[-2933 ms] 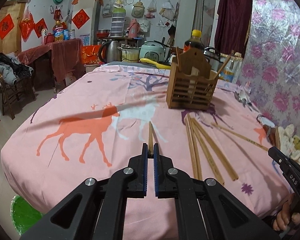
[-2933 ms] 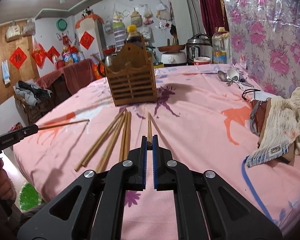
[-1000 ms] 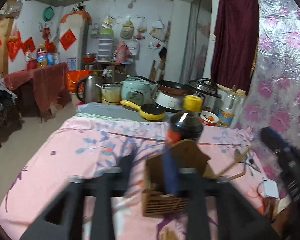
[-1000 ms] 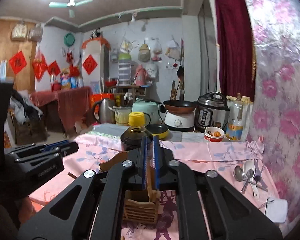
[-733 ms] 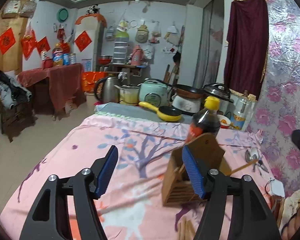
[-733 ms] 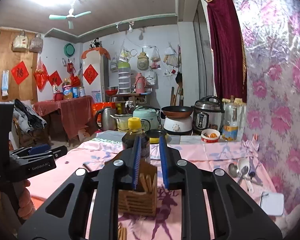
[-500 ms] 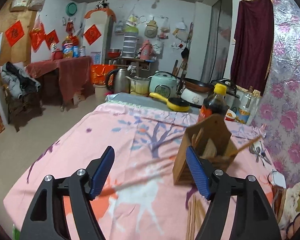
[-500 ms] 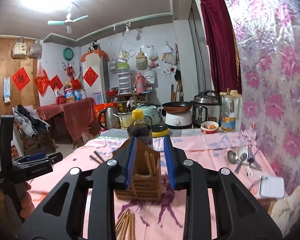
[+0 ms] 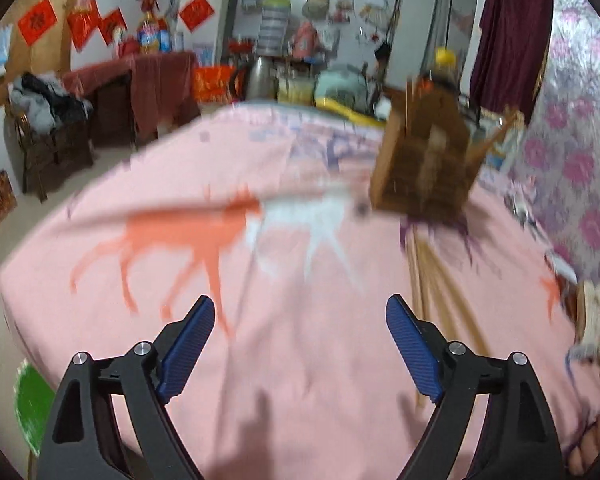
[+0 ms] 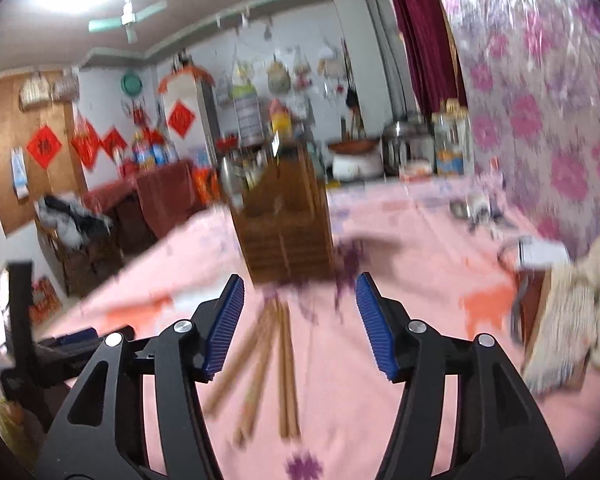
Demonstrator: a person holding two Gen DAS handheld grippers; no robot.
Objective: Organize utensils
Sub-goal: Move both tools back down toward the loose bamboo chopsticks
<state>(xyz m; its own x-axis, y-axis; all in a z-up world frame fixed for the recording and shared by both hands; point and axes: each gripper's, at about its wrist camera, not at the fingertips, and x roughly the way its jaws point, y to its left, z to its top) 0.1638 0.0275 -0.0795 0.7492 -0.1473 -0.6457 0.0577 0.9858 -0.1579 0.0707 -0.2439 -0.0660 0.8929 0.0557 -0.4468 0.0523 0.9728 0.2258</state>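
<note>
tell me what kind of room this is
Most likely a lived-in home kitchen and dining room: cookers and a pan crowd the counter behind a table with a pink deer-print cloth, where chopsticks lie before a wooden utensil holder.

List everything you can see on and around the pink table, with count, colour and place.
Pink deer-print tablecloth: one, covers the table.
Brown slatted wooden utensil holder: one, upright, mid-table.
Light wooden chopsticks: several, count blurred, loose on the cloth in front of the holder.
Metal spoons: blurred, far right of the table.
Cream knitted cloth: one, right table edge.
Dark bottle with yellow cap: one, behind the holder.
Left gripper: black with blue pads, jaws opening, empty.
Right gripper: same, jaws opening, empty.
</note>
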